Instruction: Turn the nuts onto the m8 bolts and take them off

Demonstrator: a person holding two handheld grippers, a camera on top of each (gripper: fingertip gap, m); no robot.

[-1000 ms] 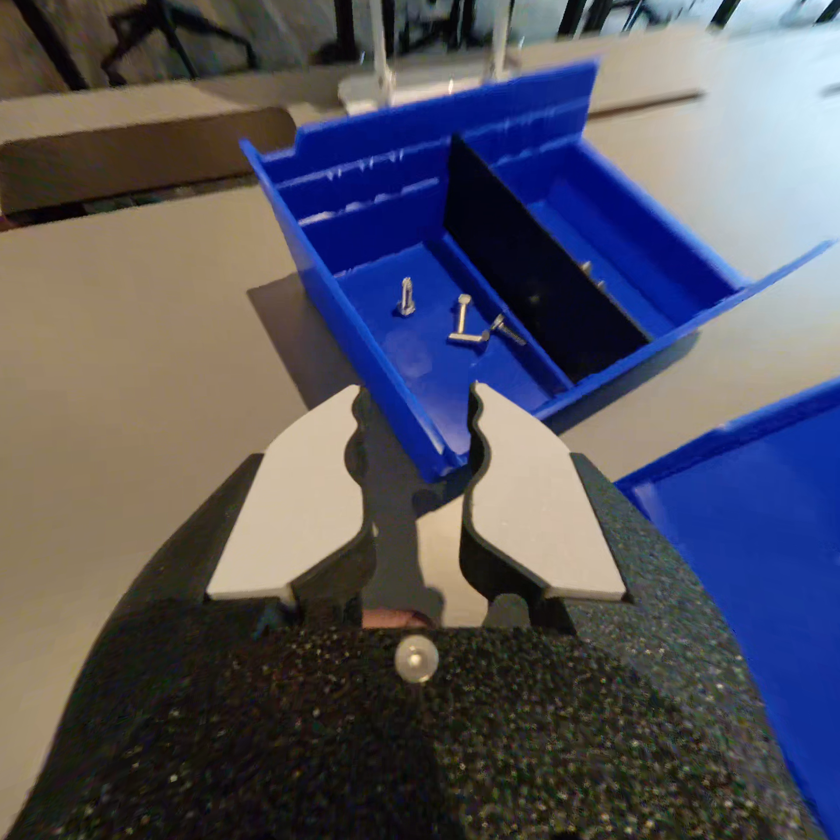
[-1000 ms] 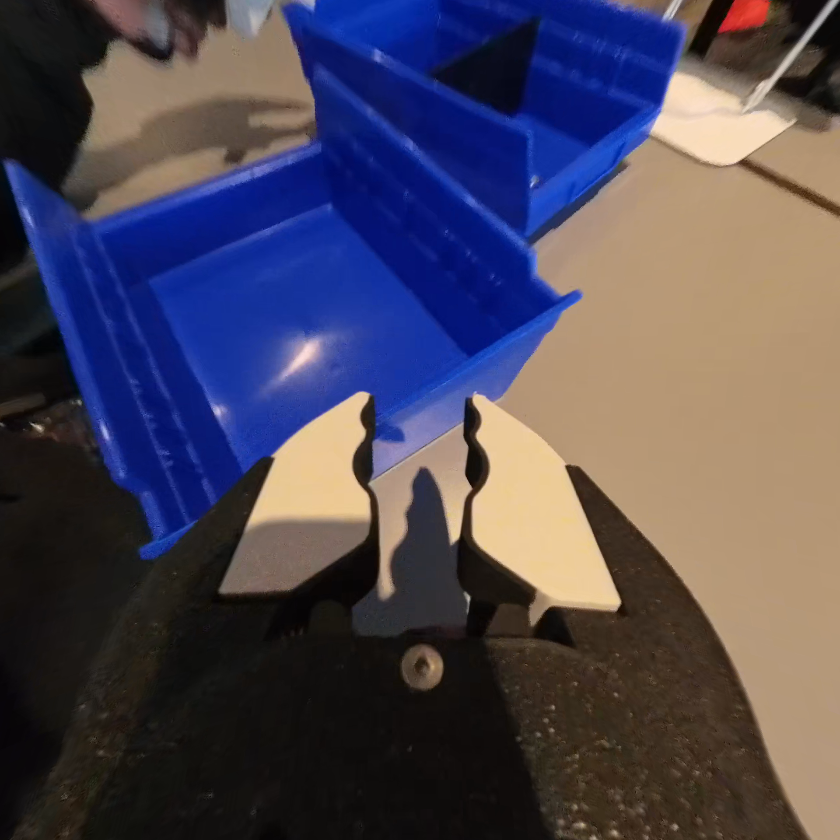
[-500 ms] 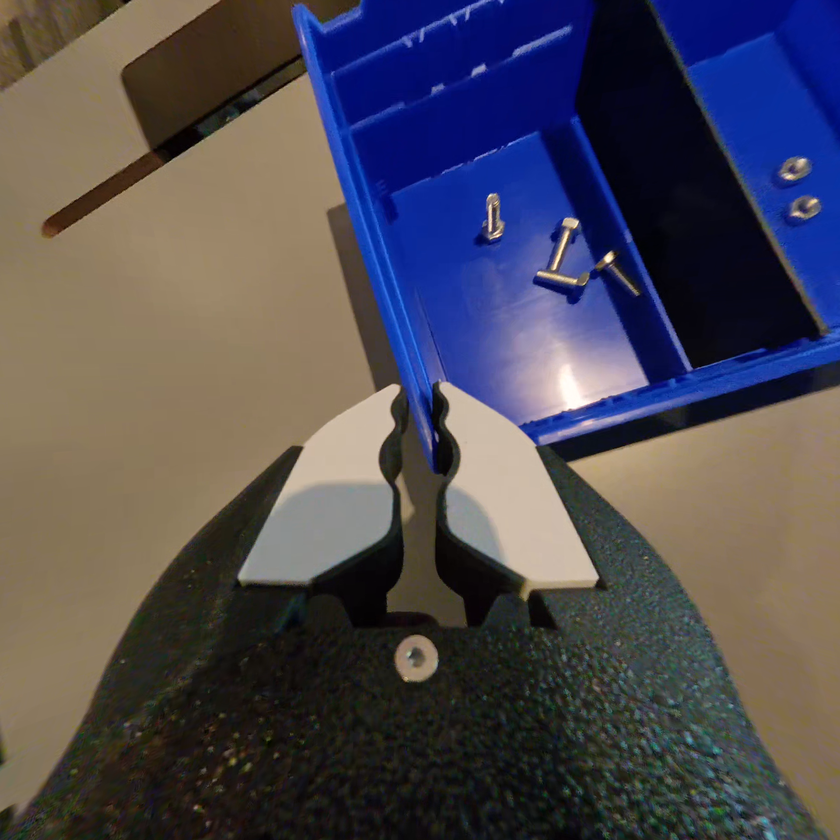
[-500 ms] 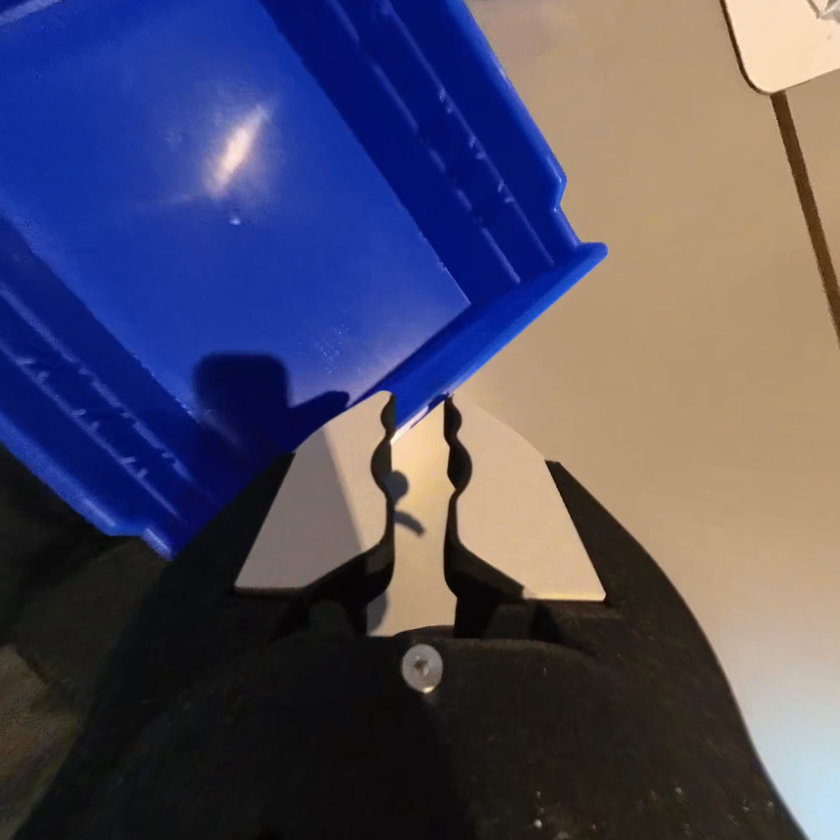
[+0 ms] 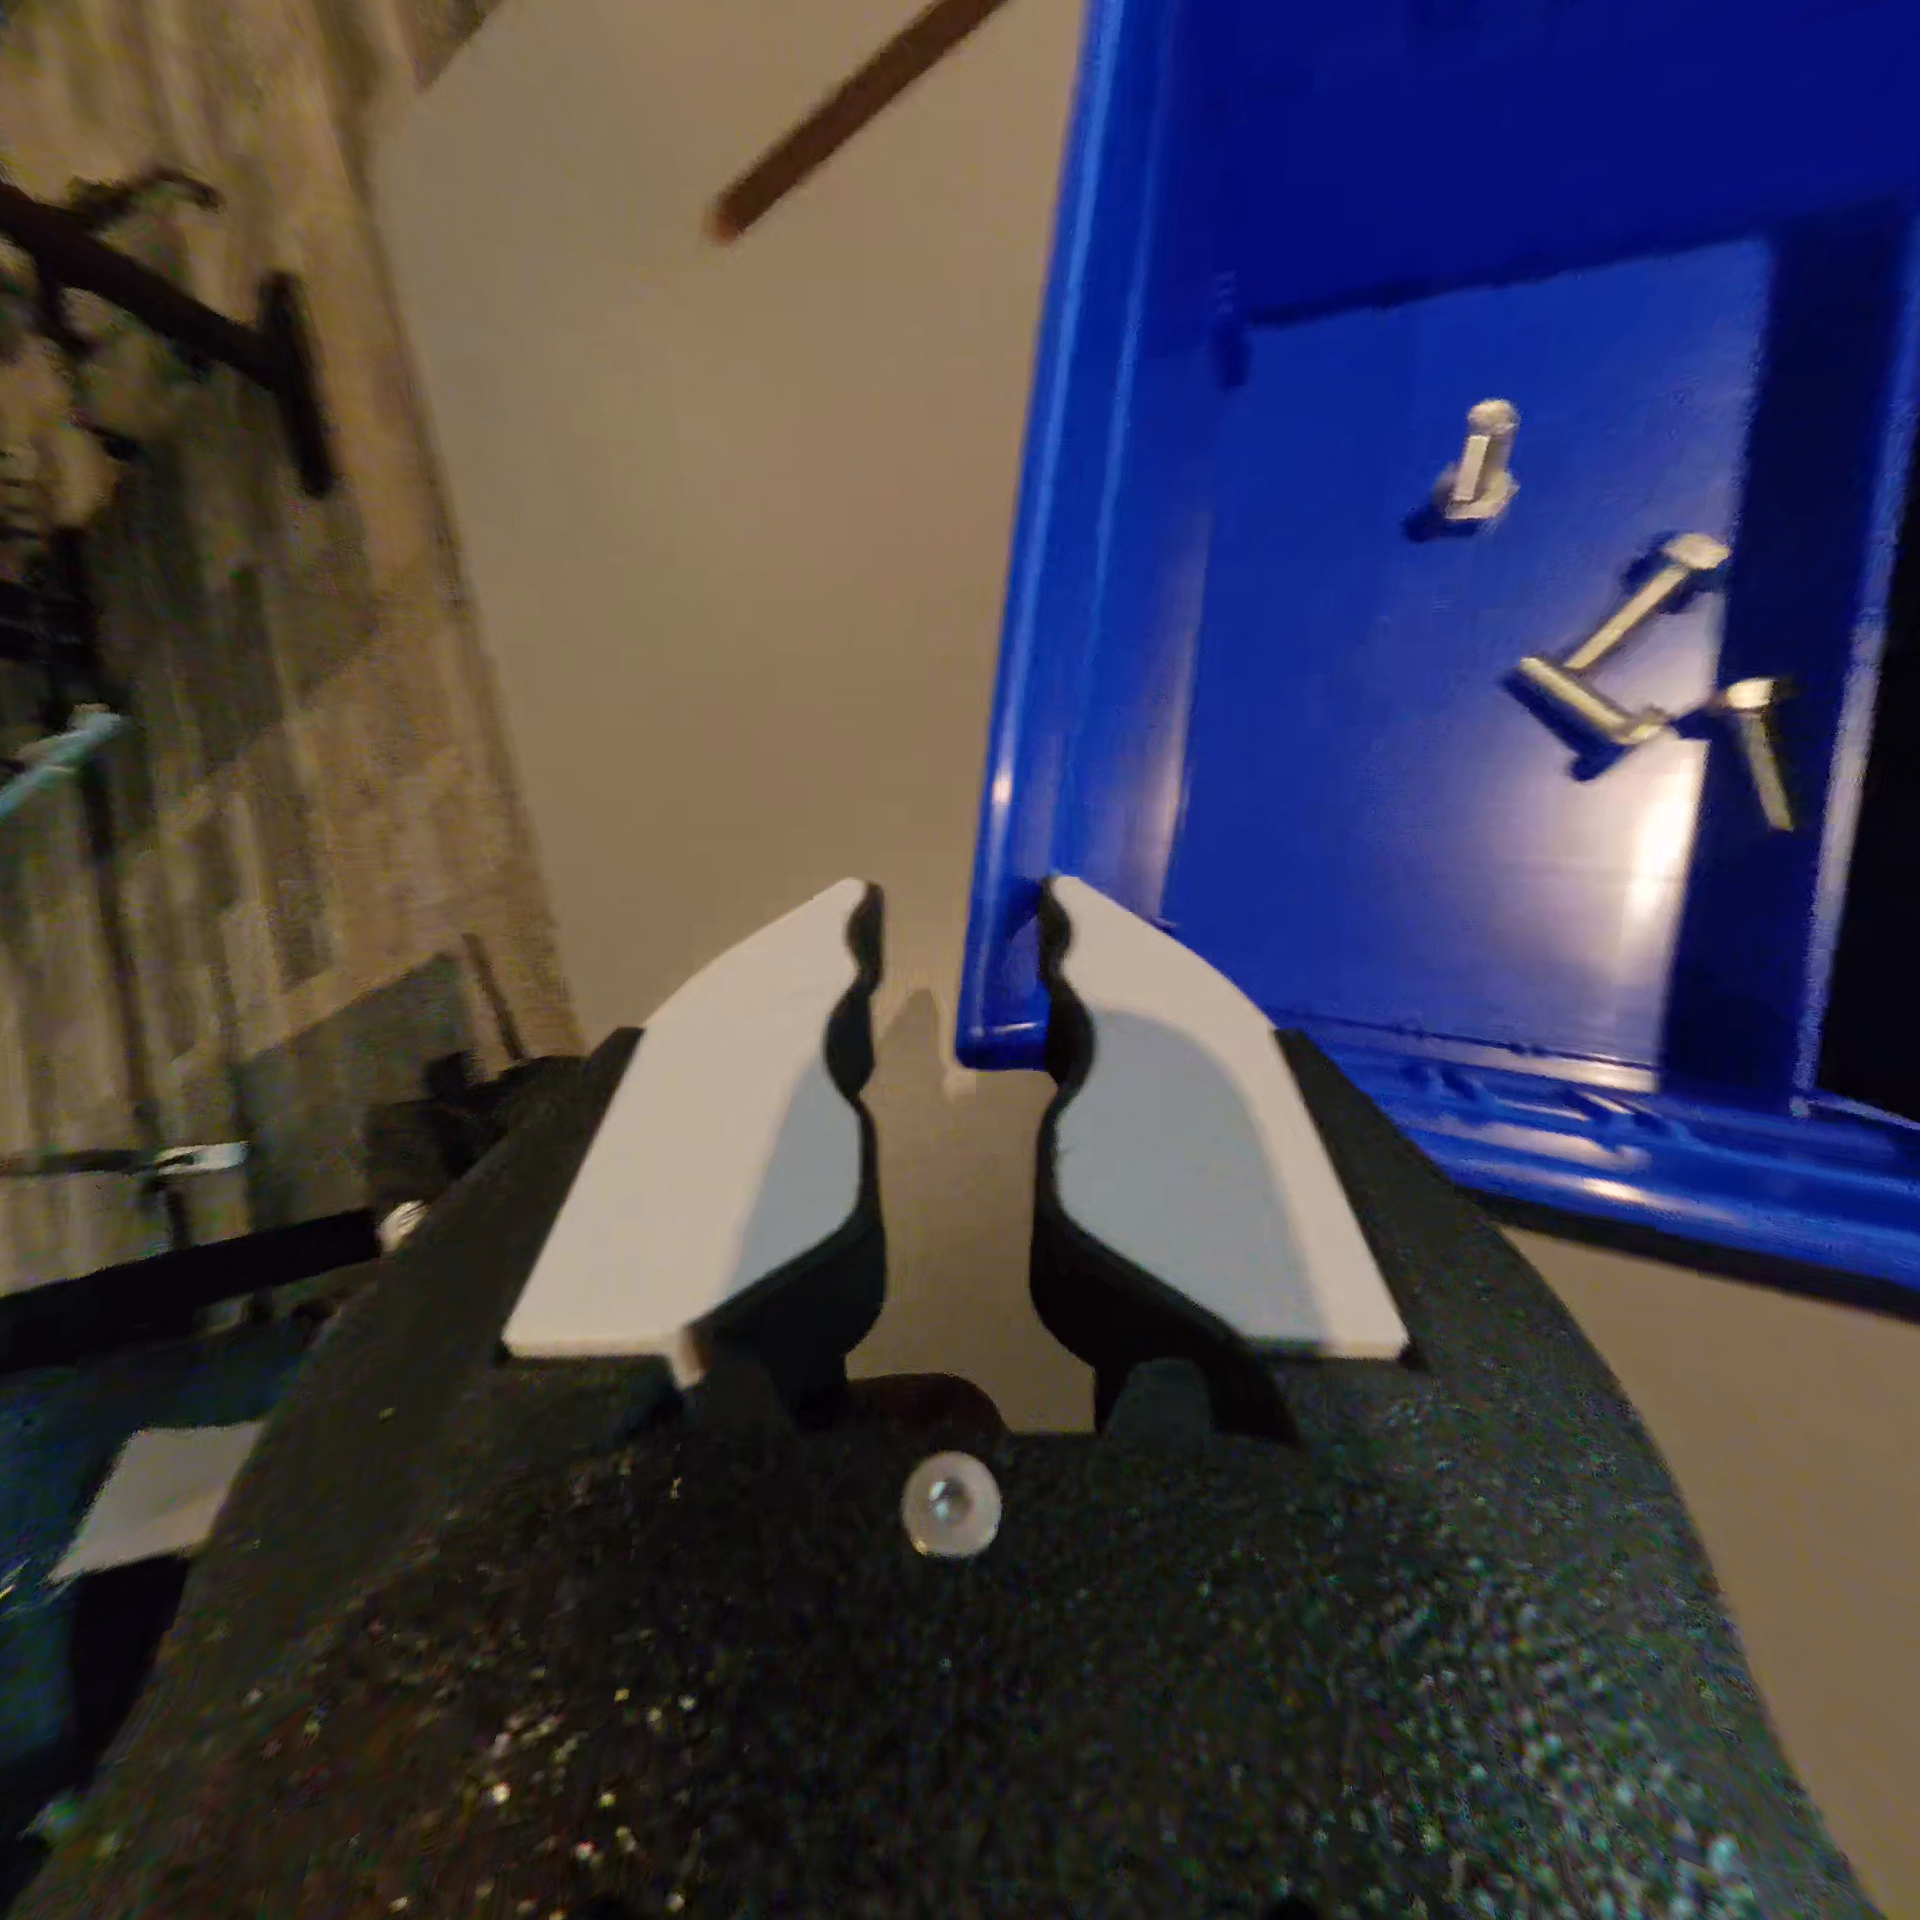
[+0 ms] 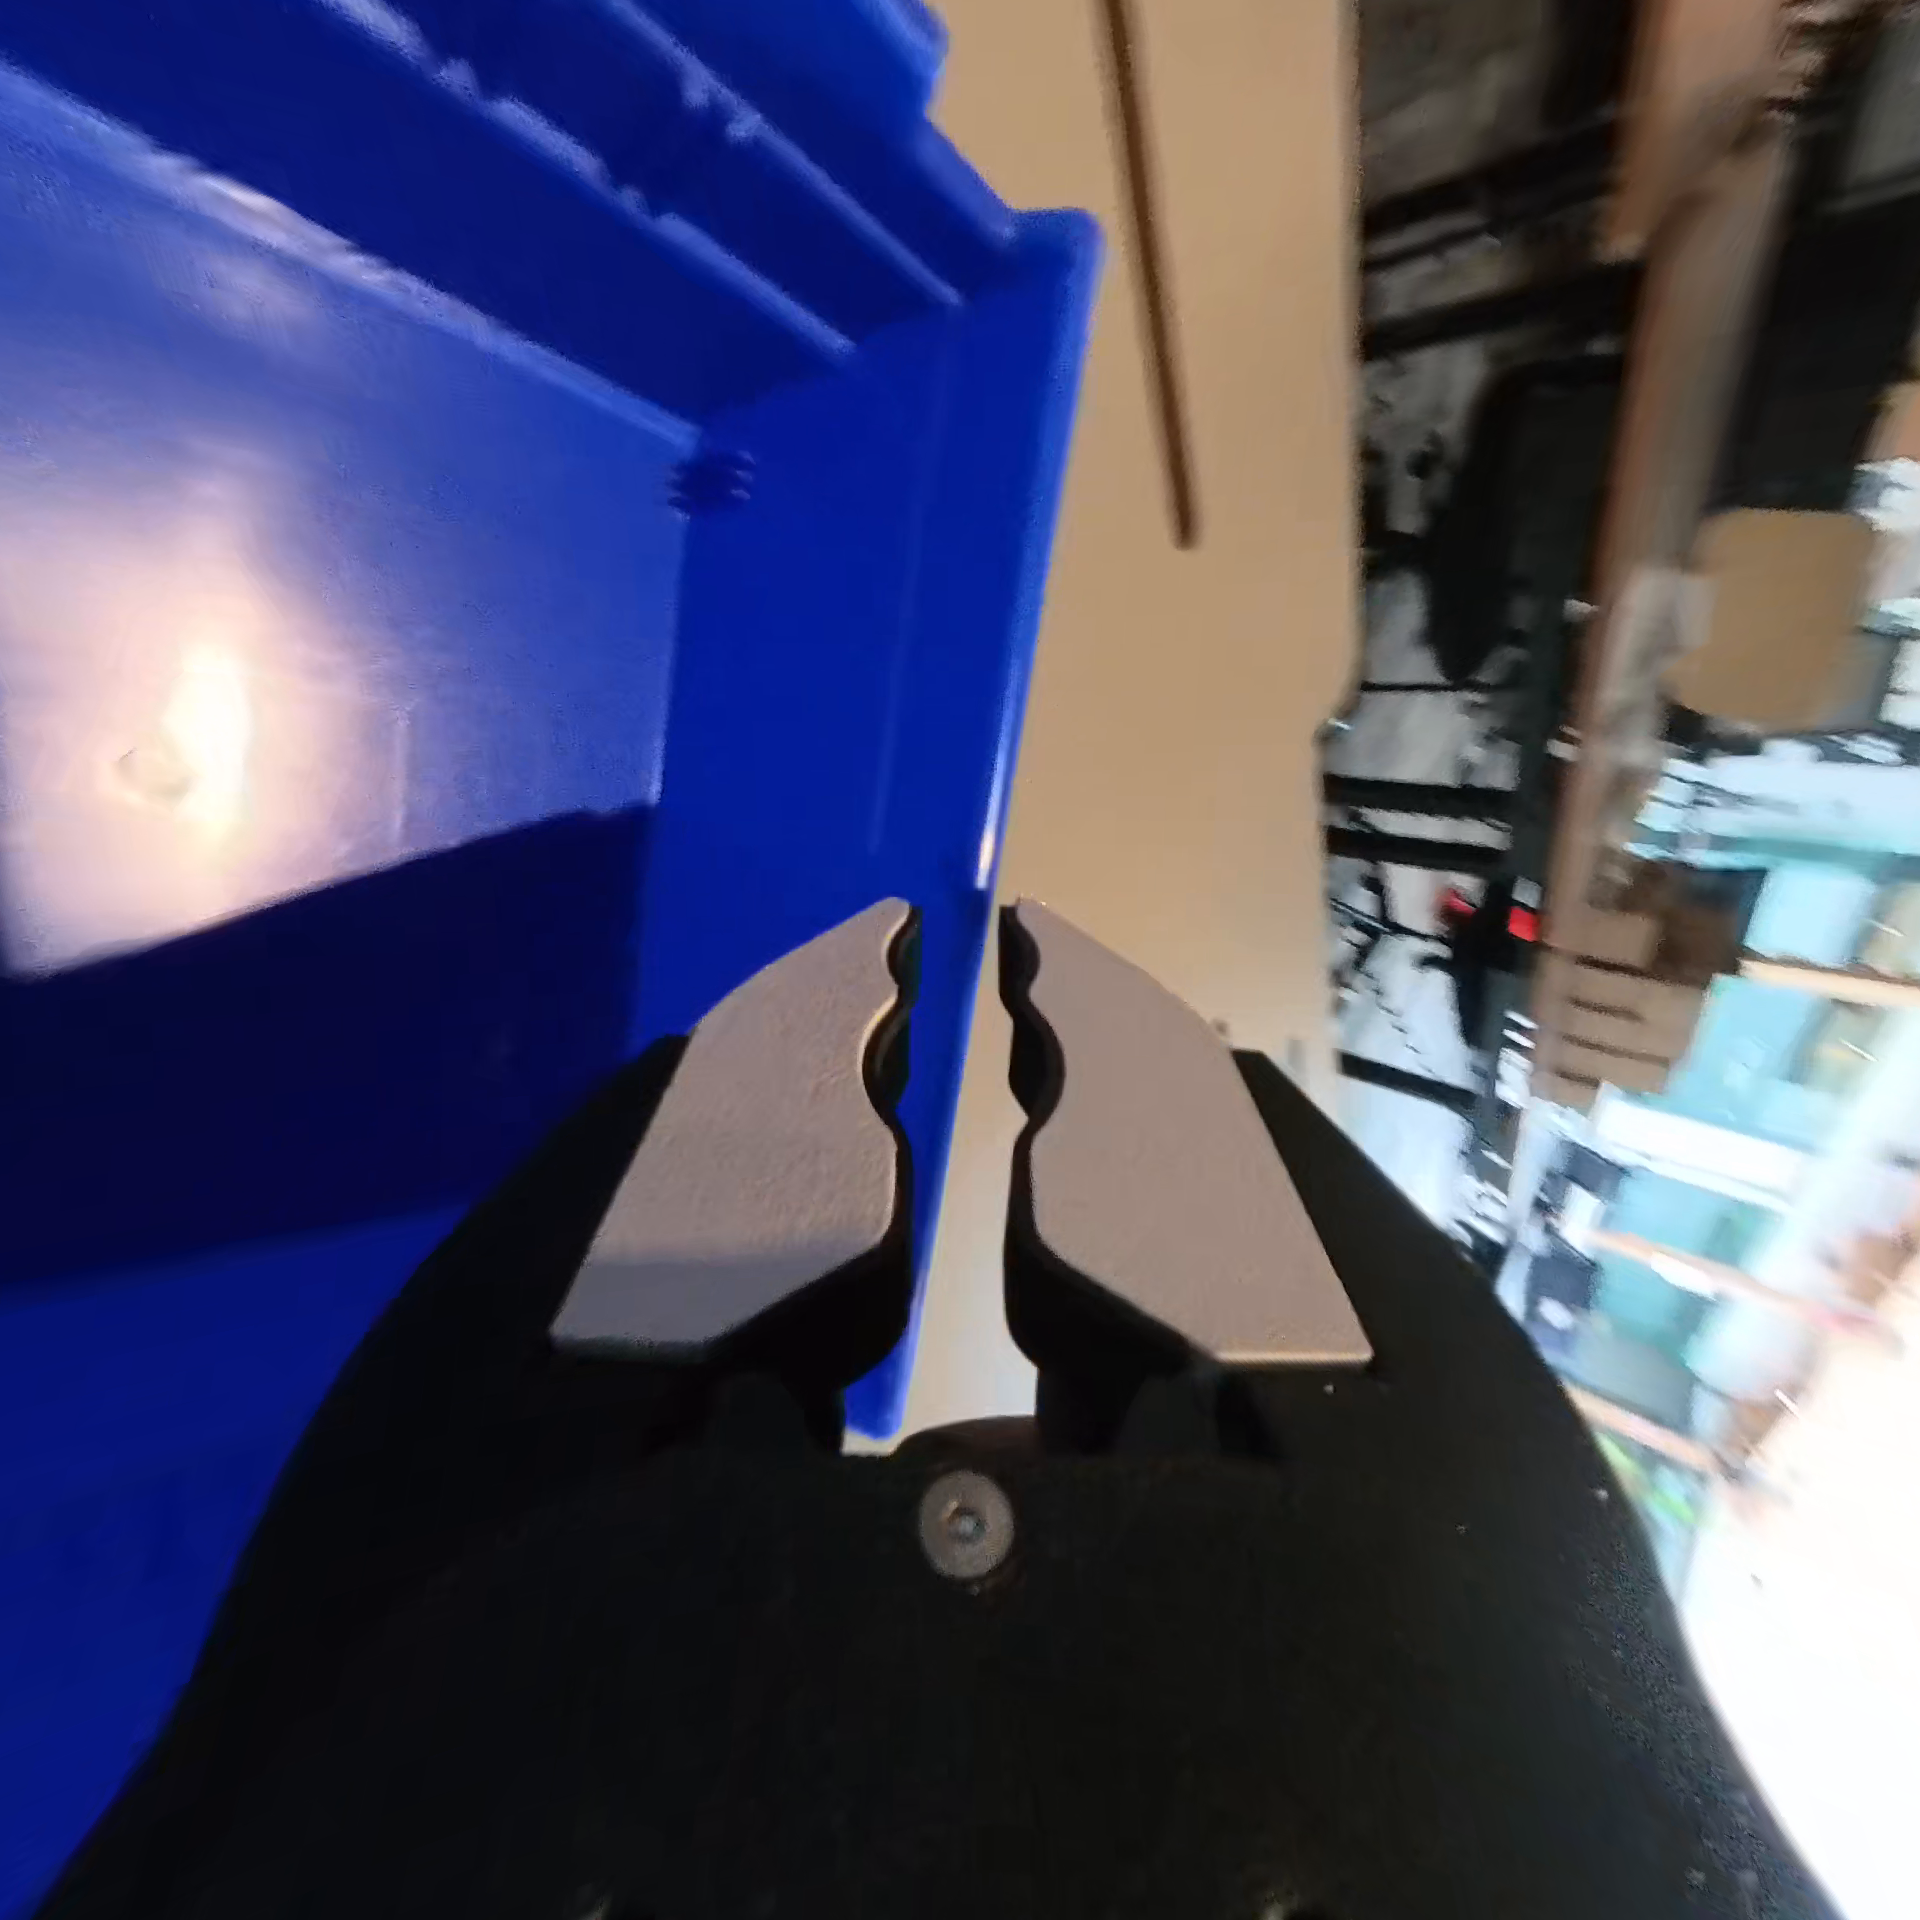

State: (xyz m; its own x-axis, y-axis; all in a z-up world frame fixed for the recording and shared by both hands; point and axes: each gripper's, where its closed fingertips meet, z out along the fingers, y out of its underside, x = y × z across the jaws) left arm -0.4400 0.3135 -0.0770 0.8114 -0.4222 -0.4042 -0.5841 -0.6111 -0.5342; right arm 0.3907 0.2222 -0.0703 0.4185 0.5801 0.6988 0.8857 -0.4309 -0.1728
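Filling the right side of the left wrist view, a blue plastic bin is seen, its near corner between the fingers of the left claw, which are spread and not pressed on it. Four silver bolts lie on its glossy floor, ahead of the claw and to its right; three are clustered, one is apart. No nuts can be made out. A second blue bin, smooth and shiny, is seen left of the right claw; its thin side wall passes between the narrowly parted grey fingers, but contact cannot be told. A beige matte table lies beneath, with blurred shelves beyond.
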